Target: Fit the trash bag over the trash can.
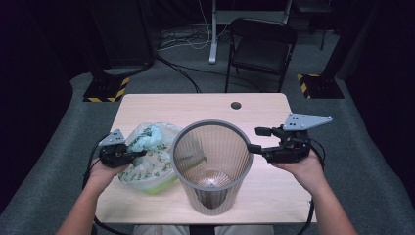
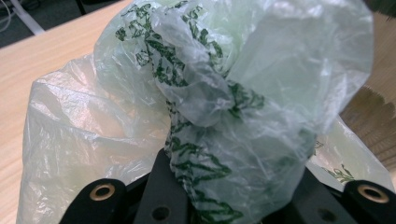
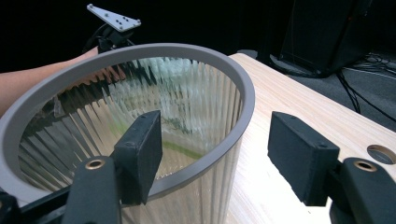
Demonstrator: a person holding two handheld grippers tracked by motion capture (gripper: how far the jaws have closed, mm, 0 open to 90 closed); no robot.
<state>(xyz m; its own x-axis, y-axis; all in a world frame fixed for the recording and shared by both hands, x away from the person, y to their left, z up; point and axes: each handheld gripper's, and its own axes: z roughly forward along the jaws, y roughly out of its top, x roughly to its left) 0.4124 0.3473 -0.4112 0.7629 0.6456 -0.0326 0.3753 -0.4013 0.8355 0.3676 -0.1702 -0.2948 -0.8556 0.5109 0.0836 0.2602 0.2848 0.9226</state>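
The left tool (image 1: pixel 128 154) is clenched on a bunched fold of the bag (image 1: pixel 151 157), left of centre on the surface (image 1: pixel 195 105), ready to line the bin (image 1: pixel 211 161). The right tool (image 1: pixel 254 139), released, straddles the bin's rim, steadying it.

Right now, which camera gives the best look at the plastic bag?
The left gripper view: the plastic bag is close up, its green print bunched between the jaws. The high view shows it small beside the waste bin; the right gripper view shows it blurred through the bin's ribbed wall.
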